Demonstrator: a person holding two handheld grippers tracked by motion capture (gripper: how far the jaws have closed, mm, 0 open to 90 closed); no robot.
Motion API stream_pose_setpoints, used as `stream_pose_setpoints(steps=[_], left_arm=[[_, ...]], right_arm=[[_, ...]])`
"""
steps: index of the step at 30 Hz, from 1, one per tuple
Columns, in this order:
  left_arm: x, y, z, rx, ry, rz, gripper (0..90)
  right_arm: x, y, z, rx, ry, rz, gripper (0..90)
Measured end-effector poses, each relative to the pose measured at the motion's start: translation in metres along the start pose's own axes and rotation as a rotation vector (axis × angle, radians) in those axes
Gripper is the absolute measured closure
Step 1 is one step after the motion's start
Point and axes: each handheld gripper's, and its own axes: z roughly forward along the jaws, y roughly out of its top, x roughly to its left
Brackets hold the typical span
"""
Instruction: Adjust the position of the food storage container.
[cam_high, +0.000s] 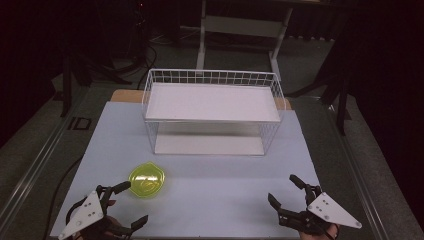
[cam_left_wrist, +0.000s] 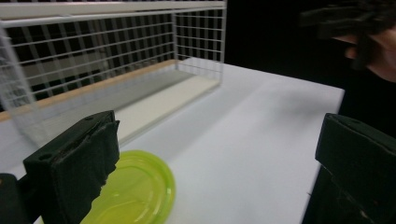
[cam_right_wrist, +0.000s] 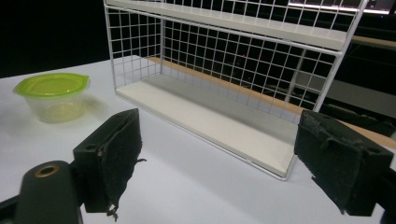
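Observation:
A small clear tub with a yellow-green lid (cam_high: 147, 180) stands on the white table sheet, front left of a white wire shelf rack (cam_high: 212, 110). My left gripper (cam_high: 131, 203) is open just in front of the tub, and the green lid (cam_left_wrist: 135, 191) lies low between its jaws, close to the left one. My right gripper (cam_high: 284, 191) is open at the front right with nothing between its jaws. In the right gripper view the tub (cam_right_wrist: 53, 95) sits far left and the rack (cam_right_wrist: 233, 74) fills the middle.
The rack has a top shelf (cam_high: 212, 101) and a bottom shelf (cam_high: 209, 144), both bare, open toward me. The white sheet (cam_high: 225, 195) covers the table between the grippers. Dark floor, stands and cables surround the table.

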Motion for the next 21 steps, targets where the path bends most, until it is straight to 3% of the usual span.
stream_pose_setpoints(steps=[2, 4, 8, 9, 10, 12, 13, 16, 17, 21], left_arm=[[0.0, 0.0, 0.0, 0.005, -0.011, 0.0, 0.3], [-0.001, 0.003, -0.001, 0.006, -0.022, -0.032, 0.3], [-0.003, 0.01, -0.006, -0.022, -0.004, -0.065, 0.3], [-0.003, 0.01, -0.006, -0.022, -0.004, -0.065, 0.3], [-0.005, 0.015, -0.009, -0.044, 0.031, -0.067, 0.3], [-0.005, 0.017, -0.01, -0.041, 0.018, -0.075, 0.3], [-0.006, 0.02, -0.01, -0.036, 0.038, -0.074, 0.3], [-0.004, 0.024, -0.009, -0.025, 0.018, -0.076, 0.4], [-0.003, 0.027, -0.01, -0.033, 0.032, -0.053, 4.8], [0.003, 0.031, -0.01, -0.02, 0.059, -0.056, 9.5]], right_arm=[[-0.001, 0.0, 0.0, -0.001, 0.001, 0.009, 14.9], [0.0, 0.001, 0.0, -0.006, 0.002, 0.001, 14.9], [0.003, 0.003, -0.001, -0.011, 0.002, -0.014, 14.8], [0.003, 0.003, -0.001, -0.011, 0.002, -0.014, 14.8], [0.004, 0.003, -0.001, -0.01, 0.007, -0.018, 14.8], [0.005, 0.003, -0.001, -0.008, 0.009, -0.011, 14.8], [0.005, 0.004, -0.001, -0.008, 0.012, -0.013, 14.8], [0.005, 0.004, -0.001, -0.01, 0.014, -0.015, 14.8], [0.006, 0.005, -0.001, -0.009, 0.017, -0.015, 14.8], [0.007, 0.005, 0.0, -0.009, 0.023, -0.018, 14.8]])
